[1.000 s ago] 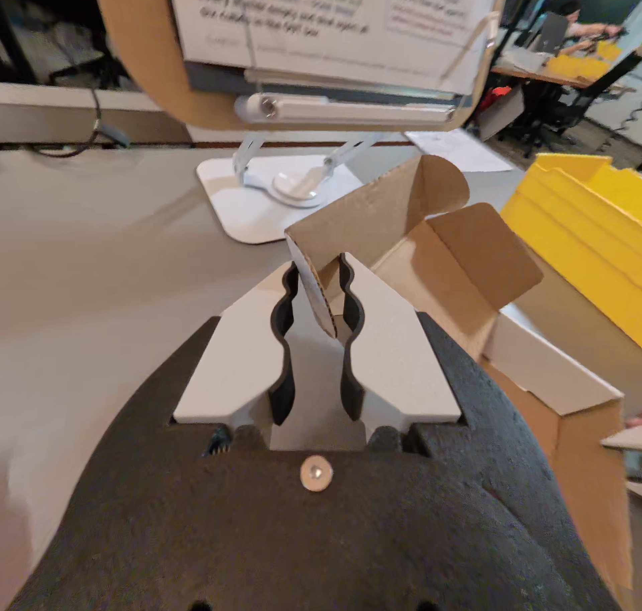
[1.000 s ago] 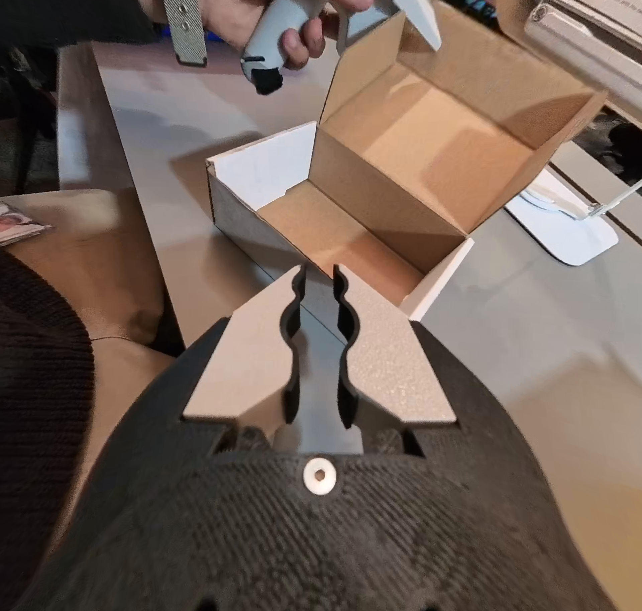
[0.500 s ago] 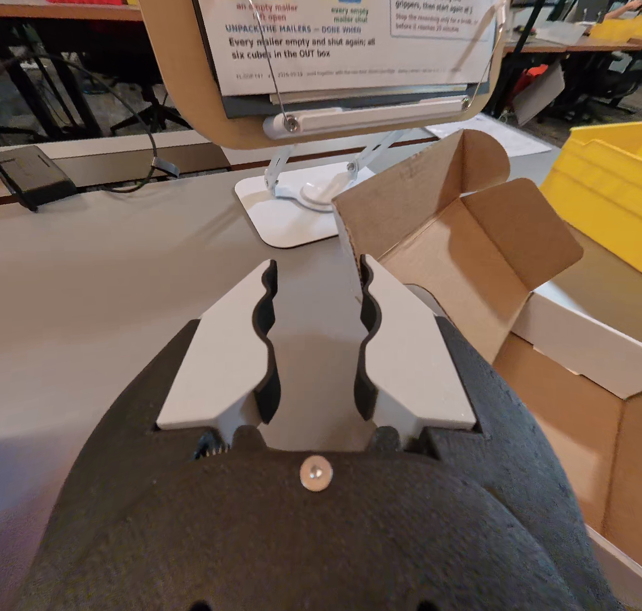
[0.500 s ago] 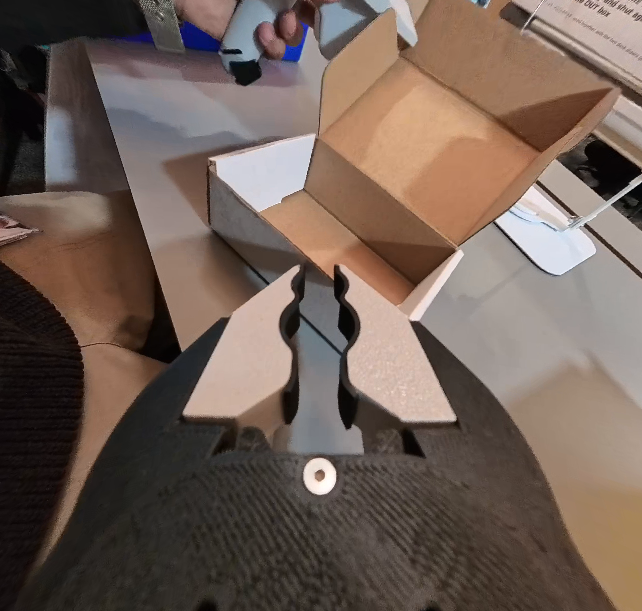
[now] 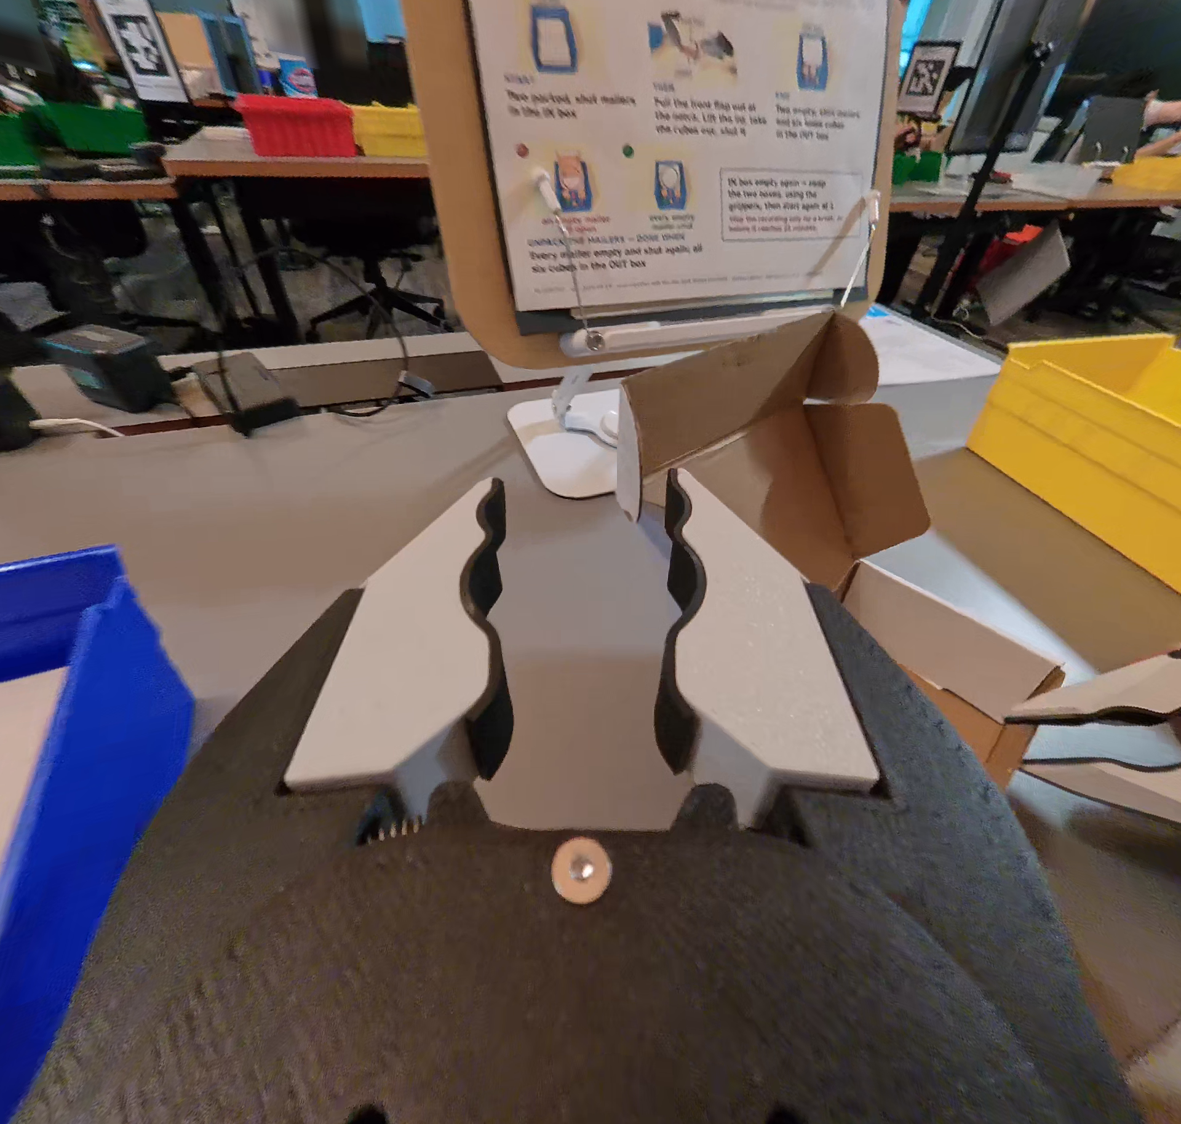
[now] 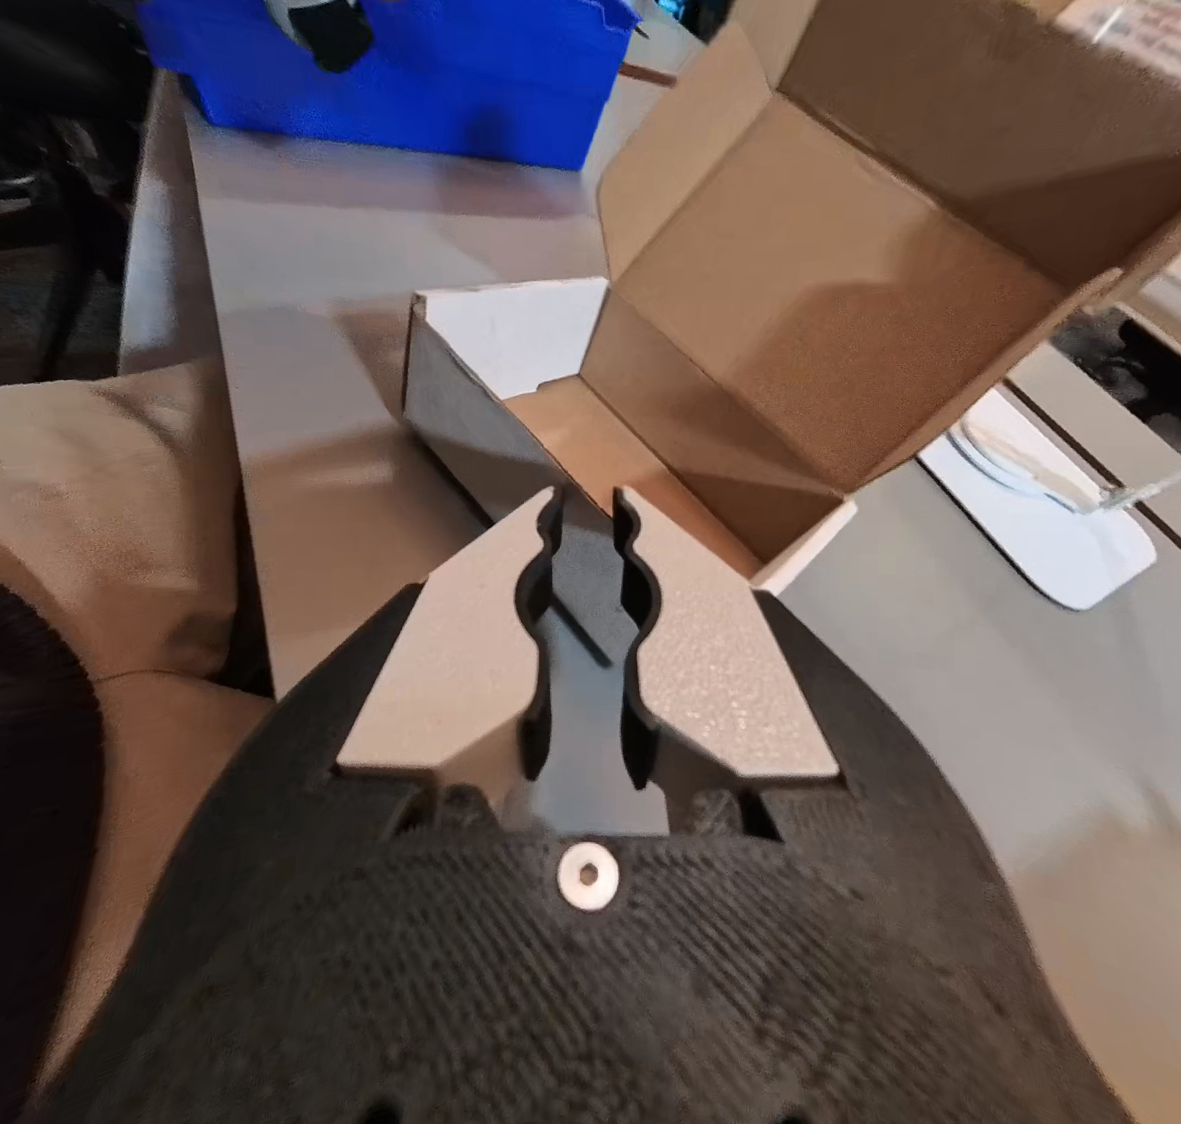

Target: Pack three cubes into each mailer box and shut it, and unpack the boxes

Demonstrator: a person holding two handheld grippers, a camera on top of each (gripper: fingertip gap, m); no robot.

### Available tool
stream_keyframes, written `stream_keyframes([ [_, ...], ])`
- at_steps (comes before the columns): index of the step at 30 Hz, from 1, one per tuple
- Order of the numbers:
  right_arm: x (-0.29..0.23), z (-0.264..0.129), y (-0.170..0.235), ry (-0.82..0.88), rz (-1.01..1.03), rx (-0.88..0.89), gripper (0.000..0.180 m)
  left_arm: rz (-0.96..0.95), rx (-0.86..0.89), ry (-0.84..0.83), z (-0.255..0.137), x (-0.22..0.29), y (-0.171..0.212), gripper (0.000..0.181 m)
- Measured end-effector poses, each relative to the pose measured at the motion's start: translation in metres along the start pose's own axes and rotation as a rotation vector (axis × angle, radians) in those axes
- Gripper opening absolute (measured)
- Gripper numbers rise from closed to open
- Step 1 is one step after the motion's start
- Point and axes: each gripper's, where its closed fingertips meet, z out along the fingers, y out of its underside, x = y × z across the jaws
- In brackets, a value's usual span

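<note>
A mailer box [image 6: 492, 339], white outside and brown inside, stands open and empty on the grey table. Its lid [image 6: 895, 262] is raised. My right gripper [image 6: 586, 496] is shut on the box's front wall at the rim. In the left wrist view the box [image 5: 946, 633] is to the right, with its lid flap [image 5: 735, 403] just past my right fingertip. My left gripper [image 5: 585, 492] is open and empty, clear of the flap. My right gripper [image 5: 1099, 703] shows at the right edge. No cubes are in view.
A blue bin [image 5: 83, 710] sits at the near left; it also shows in the right wrist view [image 6: 415, 83], behind the hand holding the left gripper's handle [image 6: 313, 0]. A yellow bin [image 5: 1086, 441] is at the right. A document stand [image 5: 671, 134] rises behind the box. Some 20 centimeters of space lies between my two pairs of fingers.
My left gripper let go of the lid flap, opened wide and drew back to the left. The lid stays up. My right gripper kept its hold and the box shifted with it.
</note>
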Motion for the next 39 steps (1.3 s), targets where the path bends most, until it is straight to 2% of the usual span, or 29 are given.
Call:
stream_keyframes([
  [1, -0.001, 0.004, -0.004, -0.009, -0.001, 0.010, 0.014, -0.011, 0.006, -0.016, -0.009, -0.007, -0.004, 0.050],
  [6, -0.011, 0.021, -0.009, -0.062, -0.036, 0.007, 0.012, -0.103, -0.017, -0.089, -0.068, -0.055, -0.023, 0.052],
  [9, -0.016, 0.025, -0.011, -0.086, -0.052, 0.011, 0.013, -0.156, -0.021, -0.221, -0.114, -0.109, -0.030, 0.053],
  [11, -0.019, 0.026, -0.014, -0.098, -0.045, 0.020, 0.012, -0.191, -0.059, -0.311, -0.142, -0.147, -0.022, 0.054],
  [14, -0.022, 0.024, -0.014, -0.104, -0.043, 0.026, 0.012, -0.234, -0.231, -0.394, -0.166, -0.189, 0.018, 0.057],
  [18, -0.023, 0.023, -0.010, -0.096, -0.067, 0.014, 0.012, -0.198, -0.600, -0.460, -0.181, -0.221, 0.095, 0.068],
  [21, -0.023, 0.021, -0.013, -0.094, -0.053, 0.021, 0.012, -0.130, -0.769, -0.506, -0.186, -0.241, 0.124, 0.076],
  [24, -0.020, 0.022, -0.013, -0.071, -0.062, 0.018, 0.012, -0.096, -0.852, -0.536, -0.182, -0.258, 0.138, 0.083],
  [31, -0.018, 0.021, -0.003, -0.065, -0.065, -0.009, 0.013, -0.100, -1.027, -0.532, -0.180, -0.267, 0.168, 0.081],
  [33, -0.016, 0.020, -0.001, -0.058, -0.075, -0.013, 0.013, -0.127, -1.039, -0.517, -0.180, -0.264, 0.176, 0.073],
  [36, -0.014, 0.017, -0.001, -0.045, -0.094, -0.016, 0.013, -0.148, -1.008, -0.507, -0.175, -0.262, 0.181, 0.053],
  [39, -0.012, 0.018, 0.002, -0.044, -0.085, -0.022, 0.013, -0.158, -1.004, -0.517, -0.176, -0.264, 0.181, 0.052],
])
